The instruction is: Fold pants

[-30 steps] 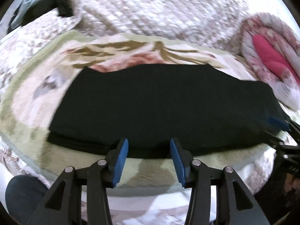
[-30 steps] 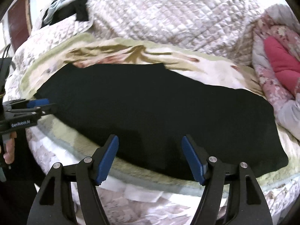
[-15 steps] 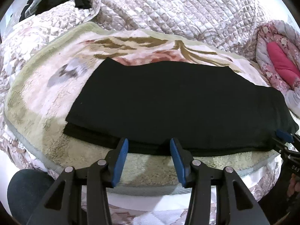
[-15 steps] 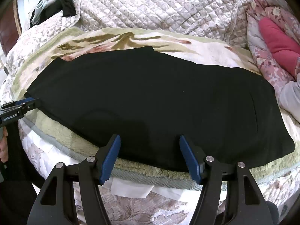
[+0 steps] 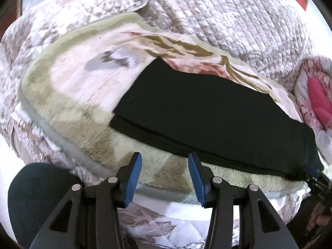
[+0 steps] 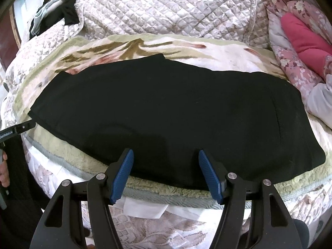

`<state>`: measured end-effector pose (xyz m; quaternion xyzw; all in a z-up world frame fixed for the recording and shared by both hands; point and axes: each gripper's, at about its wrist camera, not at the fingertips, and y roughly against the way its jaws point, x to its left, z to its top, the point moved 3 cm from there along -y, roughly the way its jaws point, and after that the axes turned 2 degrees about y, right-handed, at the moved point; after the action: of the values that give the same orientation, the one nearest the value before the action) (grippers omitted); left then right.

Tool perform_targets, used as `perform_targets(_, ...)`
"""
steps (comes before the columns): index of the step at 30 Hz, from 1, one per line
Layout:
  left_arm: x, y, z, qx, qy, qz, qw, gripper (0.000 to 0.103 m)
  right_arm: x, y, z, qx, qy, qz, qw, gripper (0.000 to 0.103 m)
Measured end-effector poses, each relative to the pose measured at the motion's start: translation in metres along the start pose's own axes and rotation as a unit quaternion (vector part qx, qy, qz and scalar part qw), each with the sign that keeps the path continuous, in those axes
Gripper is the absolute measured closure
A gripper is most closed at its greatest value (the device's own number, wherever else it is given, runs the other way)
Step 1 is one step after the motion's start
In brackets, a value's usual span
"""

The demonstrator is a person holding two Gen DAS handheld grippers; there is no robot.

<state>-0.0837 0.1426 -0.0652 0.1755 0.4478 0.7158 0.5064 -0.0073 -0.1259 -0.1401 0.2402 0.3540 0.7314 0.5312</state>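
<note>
The black pants (image 6: pixel 166 112) lie flat in a long folded band on a floral fleece blanket (image 6: pixel 68 157). They also show in the left wrist view (image 5: pixel 207 114), where two layers show along the near edge. My left gripper (image 5: pixel 165 164) is open and empty, just short of the pants' near edge, toward their left end. My right gripper (image 6: pixel 164 161) is open and empty, its tips over the pants' near edge. The left gripper's tip (image 6: pixel 25 125) shows by the pants' left corner in the right wrist view.
A quilted bedspread (image 6: pixel 166 10) is piled behind the blanket. A pink floral duvet with a red pillow (image 6: pixel 300 33) lies at the right. Dark clothes (image 6: pixel 56 14) lie at the back left. The bed's front edge drops off below the grippers.
Both grippers have pulled back toward the bed's front edge. The left view has swung left, so the pants now sit to its right. The pants have not moved.
</note>
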Motion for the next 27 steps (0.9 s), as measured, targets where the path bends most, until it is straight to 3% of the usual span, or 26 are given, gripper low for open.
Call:
perform_targets(9,0.006,-0.015,0.015,-0.015,0.044,-0.033,0.9984,0.044,-0.003,-0.001,0.004,-0.001,-0.002,0.0,1.0,0.037)
perform_targets(16,0.01,-0.025,0.031,-0.03,0.059,-0.05,0.9966,0.045,-0.006,-0.001,0.007,-0.003,-0.008,-0.003,1.0,0.037)
perform_targets(20,0.007,-0.031,0.035,-0.036,0.047,-0.037,0.9976,0.048,-0.007,-0.001,0.008,-0.004,-0.01,-0.005,1.0,0.037)
perform_targets(22,0.005,-0.032,0.037,-0.039,0.039,-0.027,0.9981,0.054,-0.008,-0.001,0.009,-0.004,-0.012,-0.006,1.0,0.037)
perform_targets(24,0.002,-0.032,0.038,-0.039,0.03,-0.02,0.9986,0.077,-0.01,-0.001,0.009,-0.004,-0.017,-0.007,1.0,0.037)
perform_targets(27,-0.003,-0.032,0.042,-0.031,0.017,-0.02,0.9992,0.091,-0.014,0.0,0.009,-0.006,-0.024,-0.008,1.0,0.037)
